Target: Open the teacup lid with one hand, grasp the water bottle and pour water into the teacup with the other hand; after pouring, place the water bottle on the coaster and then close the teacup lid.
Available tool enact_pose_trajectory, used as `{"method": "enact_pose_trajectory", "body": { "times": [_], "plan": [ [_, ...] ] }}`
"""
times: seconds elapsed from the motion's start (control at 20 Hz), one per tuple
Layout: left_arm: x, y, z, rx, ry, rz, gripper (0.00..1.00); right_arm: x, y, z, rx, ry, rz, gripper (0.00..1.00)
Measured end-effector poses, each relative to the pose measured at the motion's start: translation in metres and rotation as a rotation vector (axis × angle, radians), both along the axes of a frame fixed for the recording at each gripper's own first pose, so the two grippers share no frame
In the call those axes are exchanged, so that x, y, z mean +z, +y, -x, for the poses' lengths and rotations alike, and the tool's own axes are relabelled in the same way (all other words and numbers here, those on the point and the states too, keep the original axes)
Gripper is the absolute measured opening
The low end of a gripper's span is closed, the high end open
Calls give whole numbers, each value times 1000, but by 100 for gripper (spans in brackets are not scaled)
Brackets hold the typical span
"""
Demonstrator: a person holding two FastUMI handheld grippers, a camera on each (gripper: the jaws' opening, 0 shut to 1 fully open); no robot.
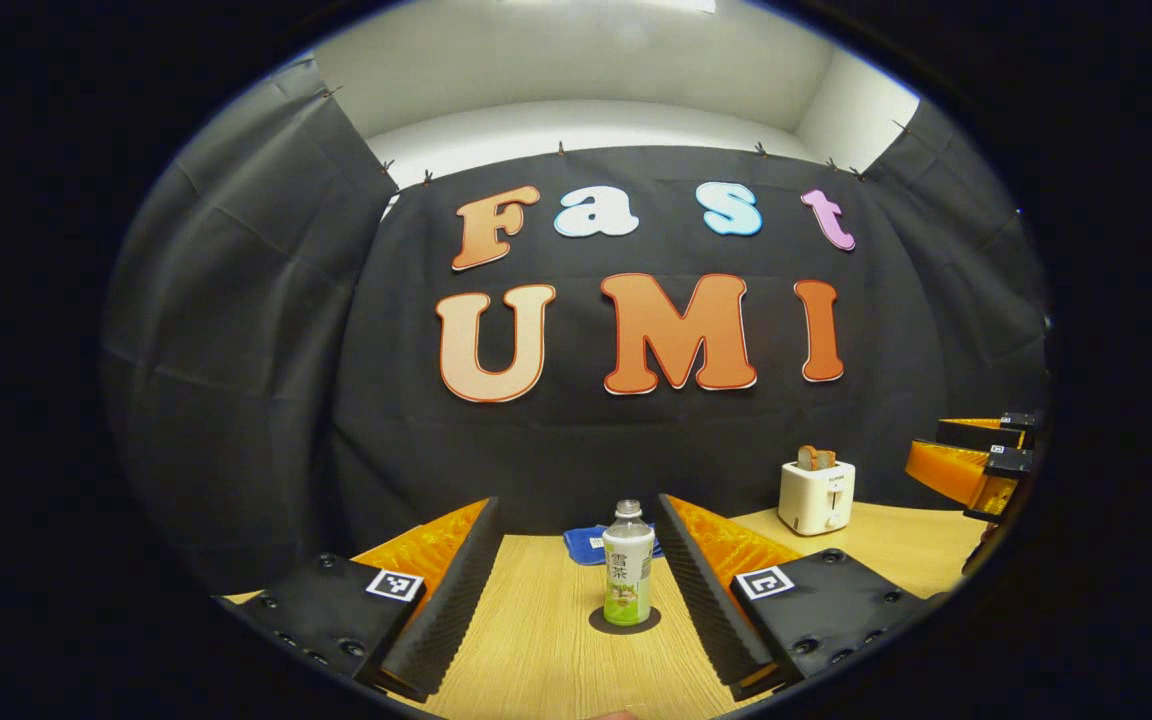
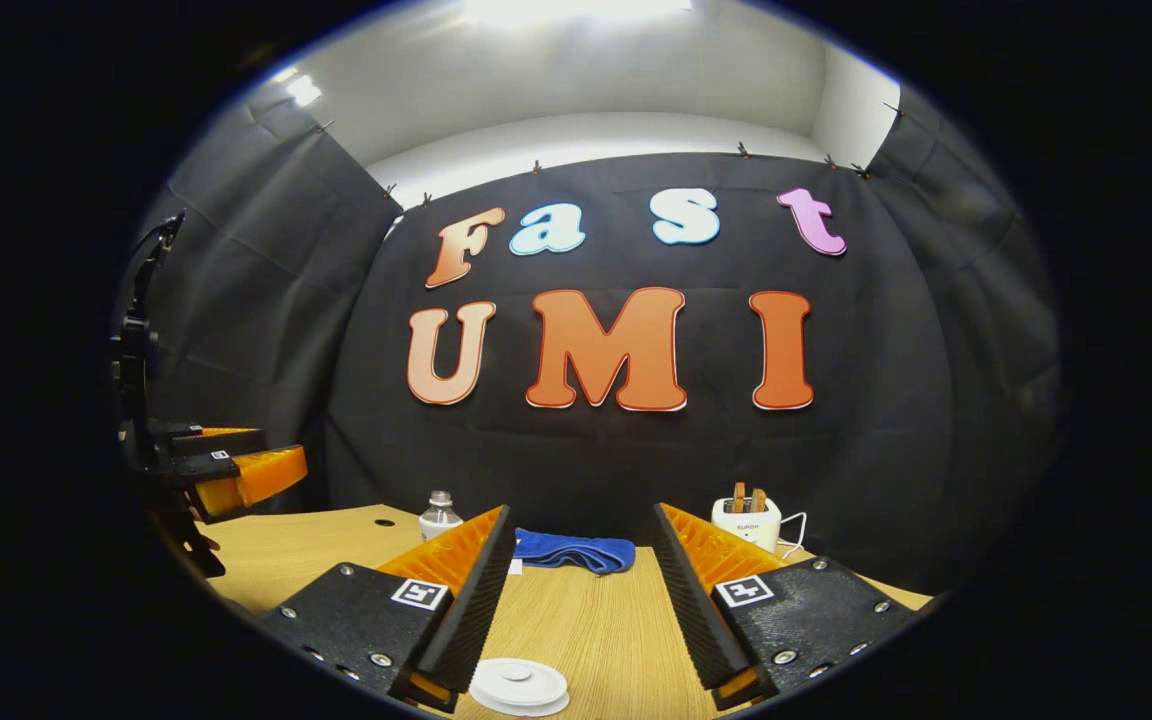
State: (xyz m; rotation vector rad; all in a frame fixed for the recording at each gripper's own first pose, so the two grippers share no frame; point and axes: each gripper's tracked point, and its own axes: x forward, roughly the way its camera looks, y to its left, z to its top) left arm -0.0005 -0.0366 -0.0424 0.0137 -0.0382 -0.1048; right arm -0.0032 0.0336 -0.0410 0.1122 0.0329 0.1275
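Observation:
A small water bottle (image 1: 628, 565) with a green label and pale cap stands upright on a dark round coaster (image 1: 624, 622) on the wooden table (image 1: 536, 650). My left gripper (image 1: 578, 508) is open, its fingers either side of the bottle and short of it. In the right gripper view, the teacup's white round lid (image 2: 519, 686) lies at the bottom edge, near the left finger. My right gripper (image 2: 582, 513) is open above it, nothing between its fingers. The bottle (image 2: 439, 515) peeks from behind that finger.
A folded blue cloth (image 2: 576, 550) lies at the back of the table, behind the bottle (image 1: 586, 545). A white toaster (image 1: 816, 495) with bread in it stands at the back right (image 2: 748, 518). Each view shows the other gripper at its side (image 1: 976, 460) (image 2: 226, 470).

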Motion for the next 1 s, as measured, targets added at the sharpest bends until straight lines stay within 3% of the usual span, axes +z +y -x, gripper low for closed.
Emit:
{"method": "enact_pose_trajectory", "body": {
  "times": [0.4,1.0],
  "plan": [
    [18,7,7,0,-22,42,95,11,-5,3,-11,-13,-2,82],
    [21,9,14,1,-14,21,98,11,-4,5,-30,5,12,82]
  ]
}}
